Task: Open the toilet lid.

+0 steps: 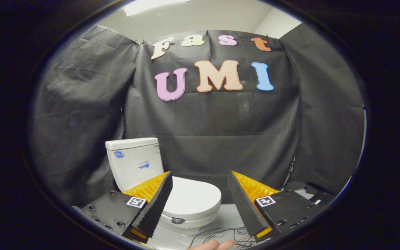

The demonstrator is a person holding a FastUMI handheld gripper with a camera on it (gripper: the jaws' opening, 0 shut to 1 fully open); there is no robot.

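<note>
1. The gripper [200,198] stands wide apart, holding nothing, seemingly ready for an approach.
2. Between and just beyond its fingers lies the toilet lid [193,199], down flat and closed.
3. Behind it rises the tank [134,161]; loose wires [221,234] cross the floor nearby.

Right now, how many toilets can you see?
1. The toilet stands against the black cloth wall, lid closed, tank behind. It sits just beyond the open tool, partly behind one finger. More could be hidden.
</note>
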